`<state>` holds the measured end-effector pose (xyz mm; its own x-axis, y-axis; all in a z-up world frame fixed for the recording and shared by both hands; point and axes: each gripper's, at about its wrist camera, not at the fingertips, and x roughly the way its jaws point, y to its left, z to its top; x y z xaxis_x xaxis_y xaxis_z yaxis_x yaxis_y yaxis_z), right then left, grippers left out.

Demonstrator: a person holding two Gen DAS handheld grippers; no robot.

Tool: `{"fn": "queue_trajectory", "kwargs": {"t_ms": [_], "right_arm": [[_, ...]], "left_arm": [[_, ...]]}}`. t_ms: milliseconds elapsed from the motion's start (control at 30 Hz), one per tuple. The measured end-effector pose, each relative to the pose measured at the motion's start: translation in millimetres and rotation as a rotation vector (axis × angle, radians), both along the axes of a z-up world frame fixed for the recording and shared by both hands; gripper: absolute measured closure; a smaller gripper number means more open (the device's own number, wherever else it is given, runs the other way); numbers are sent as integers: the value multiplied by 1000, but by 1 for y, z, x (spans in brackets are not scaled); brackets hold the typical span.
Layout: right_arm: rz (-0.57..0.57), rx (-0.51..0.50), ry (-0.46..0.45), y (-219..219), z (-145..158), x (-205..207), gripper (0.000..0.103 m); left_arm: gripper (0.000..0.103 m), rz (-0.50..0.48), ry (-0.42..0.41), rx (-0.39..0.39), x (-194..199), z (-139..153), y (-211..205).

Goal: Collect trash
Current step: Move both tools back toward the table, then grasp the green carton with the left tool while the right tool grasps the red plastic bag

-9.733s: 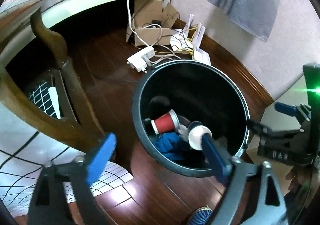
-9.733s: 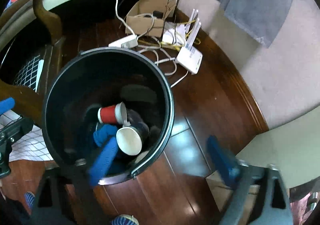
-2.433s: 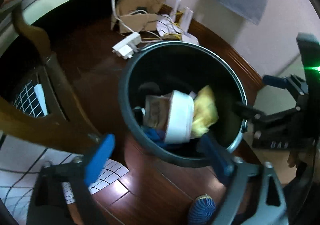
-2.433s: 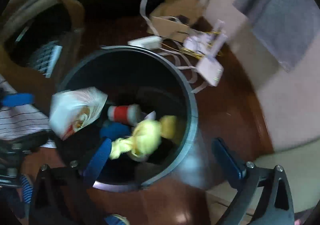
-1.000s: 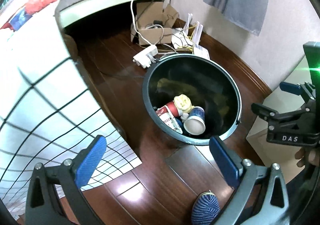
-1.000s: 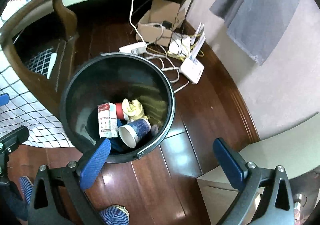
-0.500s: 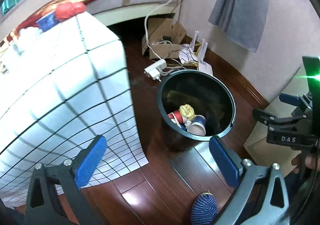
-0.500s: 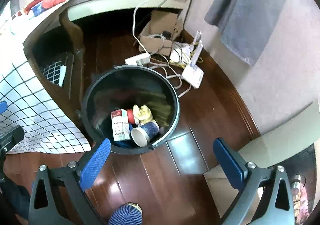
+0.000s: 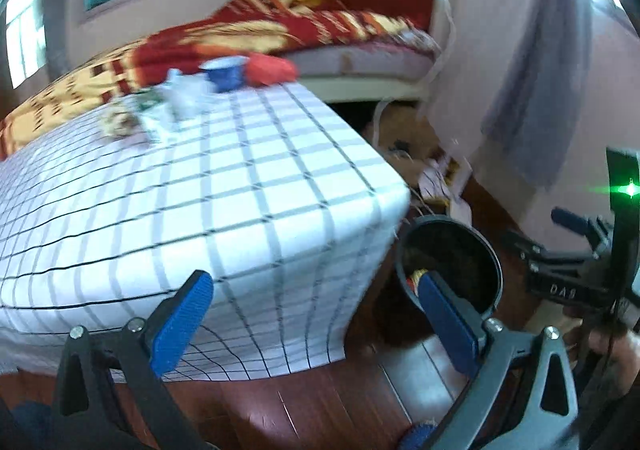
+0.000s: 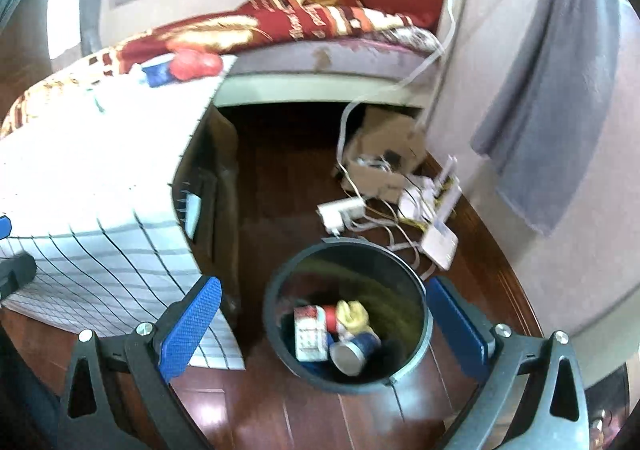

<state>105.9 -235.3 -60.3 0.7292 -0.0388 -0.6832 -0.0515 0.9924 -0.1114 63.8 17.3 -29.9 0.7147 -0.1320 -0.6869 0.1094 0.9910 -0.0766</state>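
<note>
- Comparing with the frames half a second earlier, both wrist cameras have risen and tilted up: the tabletop, the bed and the window now fill the upper half of each view, where the floor dominated before.
- Left gripper: released, blue pads wide apart, nothing between them. It has moved from over the trash bin to the near edge of the table with the checked tablecloth.
- Right gripper: released, empty, hanging above the trash bin, which sits lower and smaller in view than before.
- Trash bin contents, unchanged: a white-and-red carton, a red paper cup, a yellow crumpled wrapper and a blue paper cup lying on its side.
- Remaining trash at the far side of the tabletop, motion-blurred: a blue cup, a red object just right of it, and pale crumpled items to the left.
- Floor beyond the bin: a power strip, a cardboard box and a white router with tangled cables.
- Right gripper is also visible at the right edge of the left view.
</note>
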Motion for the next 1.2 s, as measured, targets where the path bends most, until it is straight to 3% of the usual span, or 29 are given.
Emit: {"fn": "queue_trajectory", "kwargs": {"t_ms": [300,500,633,900,1033,1200], "right_arm": [[89,91,-39,51,17,25,0],[154,123,23,91,35,64,0],[231,89,14,125,44,99,0],[307,51,31,162,45,185,0],[333,83,70,176,40,233,0],[372,51,100,206,32,284,2]], "left_arm": [[1,152,-37,8,23,12,68],[9,243,-29,25,69,14,106],[19,273,-19,0,106,13,122],[20,296,6,-20,171,5,126],[24,321,22,-19,192,-1,133],[25,365,35,-28,208,-5,150]]}}
